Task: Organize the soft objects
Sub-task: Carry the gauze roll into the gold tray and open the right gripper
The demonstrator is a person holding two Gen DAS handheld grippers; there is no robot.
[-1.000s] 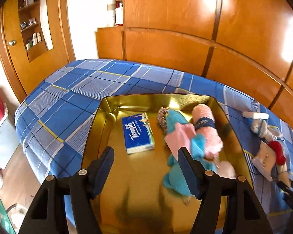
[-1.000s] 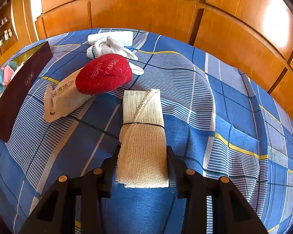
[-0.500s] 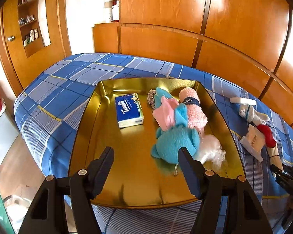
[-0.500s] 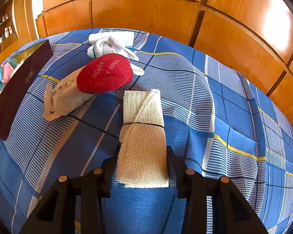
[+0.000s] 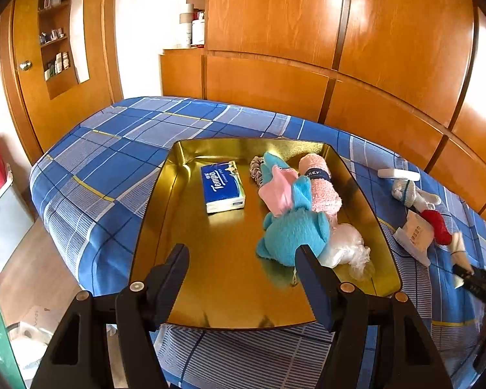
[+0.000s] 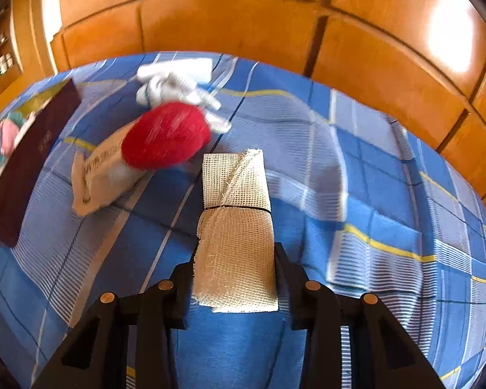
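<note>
My right fingers (image 6: 235,259) are closing on the gauze roll (image 6: 235,227), one pad against each long side near its lower end. The roll lies on the bed (image 6: 356,168), its long axis running straight away from me along the line of my fingers, its far end pointing toward the wooden wall. A thin dark band crosses it at about the middle. Just beyond its far end and to the left sits the red pad (image 6: 167,136), resting on a white packet (image 6: 97,175), with white socks (image 6: 175,87) behind them. At the far left is the dark outer wall of the tin (image 6: 32,162).

My left fingers (image 5: 241,265) stand apart with nothing between them, over the near edge of the tin (image 5: 230,278). Inside it lie a blue tissue pack (image 5: 223,186), a blue plush (image 5: 291,233), a pink cloth (image 5: 280,189), a pink towel roll (image 5: 322,184) and a clear bag (image 5: 343,246). The towel roll's long axis runs from the tin's far corner toward me.

Against a second ago, my left hand has drawn back: then I saw only the tin's far part, now its whole near rim and the bed in front of it. The roll has kept its place and heading, while my right fingers have come in slightly tighter, and the right view has blurred.
</note>
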